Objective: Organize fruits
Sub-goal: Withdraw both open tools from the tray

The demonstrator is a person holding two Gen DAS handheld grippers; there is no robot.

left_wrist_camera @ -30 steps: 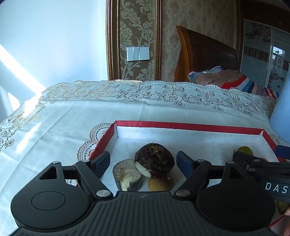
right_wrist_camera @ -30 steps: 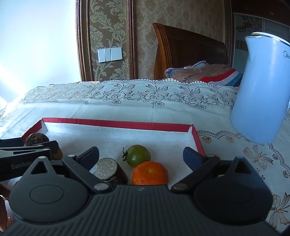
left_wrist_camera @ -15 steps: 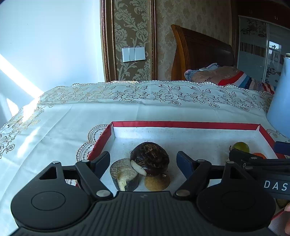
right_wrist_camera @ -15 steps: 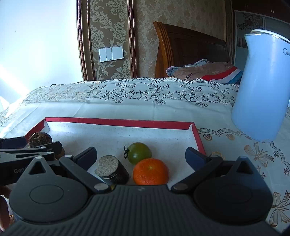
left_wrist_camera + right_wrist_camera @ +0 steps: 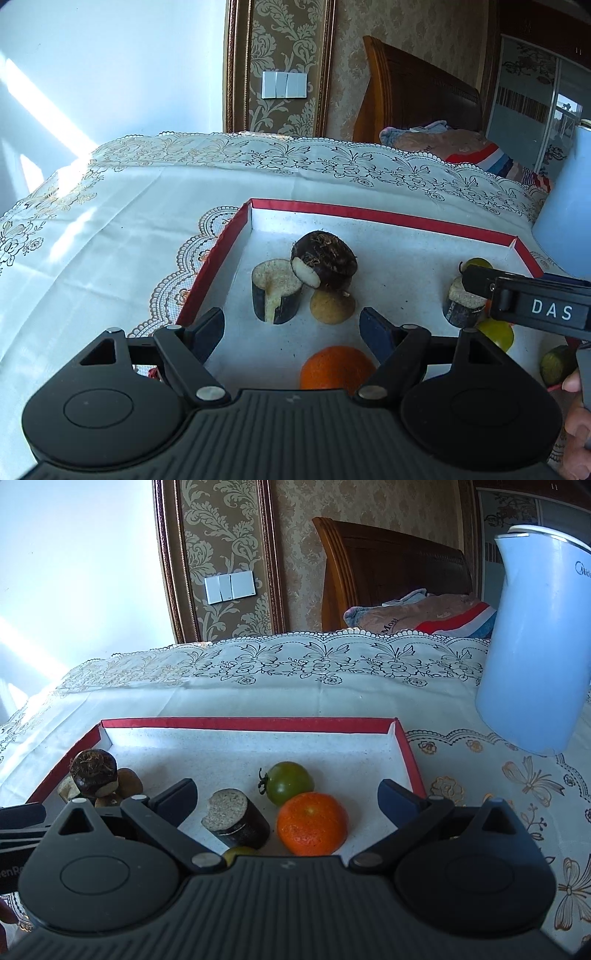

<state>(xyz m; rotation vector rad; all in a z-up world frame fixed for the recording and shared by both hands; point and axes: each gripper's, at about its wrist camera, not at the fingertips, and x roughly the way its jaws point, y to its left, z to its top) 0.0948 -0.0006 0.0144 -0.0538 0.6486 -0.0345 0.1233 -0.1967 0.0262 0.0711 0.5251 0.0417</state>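
Note:
A red-rimmed white tray (image 5: 369,216) (image 5: 243,723) holds the produce. In the left wrist view a dark hairy taro (image 5: 325,260) leans on a cut dark cylinder piece (image 5: 276,291) and a tan round piece (image 5: 331,304); an orange (image 5: 334,367) lies just below my open, empty left gripper (image 5: 293,328). In the right wrist view my open, empty right gripper (image 5: 286,797) hovers over a cut cylinder piece (image 5: 236,823), an orange (image 5: 312,823) and a green tomato (image 5: 290,782). The taro (image 5: 94,771) sits at the tray's left.
A light blue kettle (image 5: 535,642) stands on the lace tablecloth (image 5: 110,221) right of the tray. A yellow-green fruit (image 5: 496,332) and a green piece (image 5: 557,363) lie near the right gripper body (image 5: 532,306). A wooden headboard (image 5: 391,572) is behind.
Both grippers have risen and tilted down, so more of the tray floor shows. The left view now includes the orange. Nothing was grasped; jaws stay open.

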